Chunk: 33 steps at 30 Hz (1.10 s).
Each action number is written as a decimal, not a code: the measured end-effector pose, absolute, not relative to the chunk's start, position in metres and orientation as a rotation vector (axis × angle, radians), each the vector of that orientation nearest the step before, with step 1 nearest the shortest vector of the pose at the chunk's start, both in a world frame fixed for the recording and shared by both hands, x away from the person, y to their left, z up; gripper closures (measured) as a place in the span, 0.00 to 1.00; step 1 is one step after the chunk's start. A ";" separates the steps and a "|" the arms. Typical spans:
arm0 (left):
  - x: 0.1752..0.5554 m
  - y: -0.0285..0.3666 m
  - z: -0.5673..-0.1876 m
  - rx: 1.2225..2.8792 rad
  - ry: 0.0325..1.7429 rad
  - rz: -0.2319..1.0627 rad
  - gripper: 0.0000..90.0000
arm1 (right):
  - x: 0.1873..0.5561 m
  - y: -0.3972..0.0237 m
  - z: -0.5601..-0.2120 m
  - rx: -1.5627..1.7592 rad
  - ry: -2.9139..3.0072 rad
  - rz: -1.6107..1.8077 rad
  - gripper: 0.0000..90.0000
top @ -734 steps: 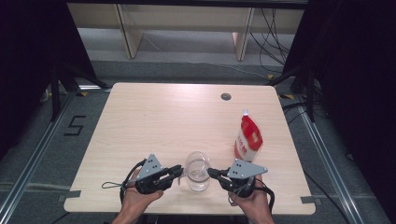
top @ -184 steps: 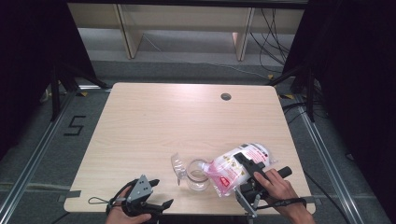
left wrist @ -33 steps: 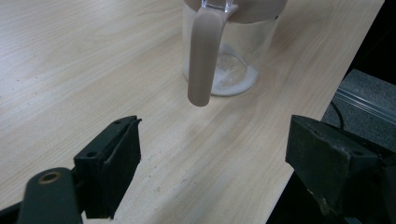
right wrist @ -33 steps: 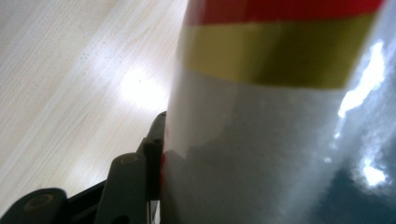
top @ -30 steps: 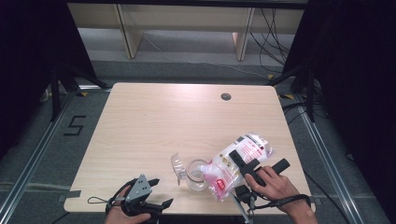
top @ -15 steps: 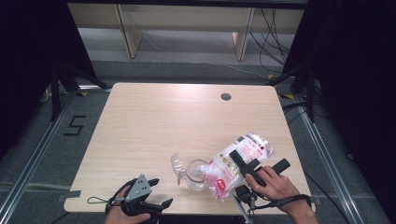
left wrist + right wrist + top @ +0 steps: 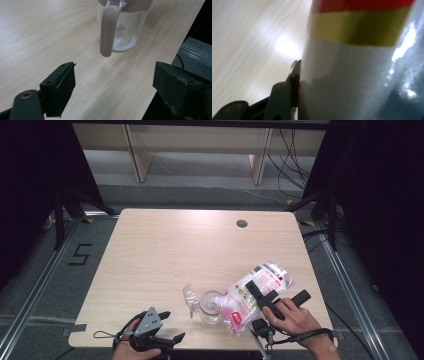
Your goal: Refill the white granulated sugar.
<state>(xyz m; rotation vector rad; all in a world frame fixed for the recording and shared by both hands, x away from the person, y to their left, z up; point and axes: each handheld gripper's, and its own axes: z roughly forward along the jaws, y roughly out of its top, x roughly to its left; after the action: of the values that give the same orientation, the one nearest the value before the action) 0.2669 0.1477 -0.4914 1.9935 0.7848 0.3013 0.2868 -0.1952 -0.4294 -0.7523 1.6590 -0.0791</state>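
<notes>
- My right tongs (image 7: 257,296) are clamped on the clear plastic bag of white granules with a red and yellow label (image 7: 252,292); its side presses the one black pad I see in the right gripper view.
- The bag's long axis slants down from the tongs toward my left, mouth over the clear glass jug with a beige handle (image 7: 210,306).
- My left tongs (image 7: 167,327) gape empty, nearer me; the jug stands just ahead of them, handle (image 7: 108,28) facing them.
</notes>
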 end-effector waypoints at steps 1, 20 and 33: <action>0.267 0.147 -0.492 1.988 0.787 0.300 0.20 | 0.287 -0.195 -0.430 -0.752 1.658 -0.080 0.59; 0.267 0.148 -0.492 1.999 0.775 0.301 0.20 | 0.286 -0.194 -0.429 -0.762 1.649 -0.084 0.60; 0.267 0.148 -0.492 1.999 0.775 0.300 0.20 | 0.285 -0.196 -0.427 -0.756 1.645 -0.088 0.60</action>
<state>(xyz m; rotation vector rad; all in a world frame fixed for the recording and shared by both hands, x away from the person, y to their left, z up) 0.2671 0.1477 -0.4918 1.9992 0.7753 0.3000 0.2848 -0.1956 -0.4268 -0.7559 1.6450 -0.0885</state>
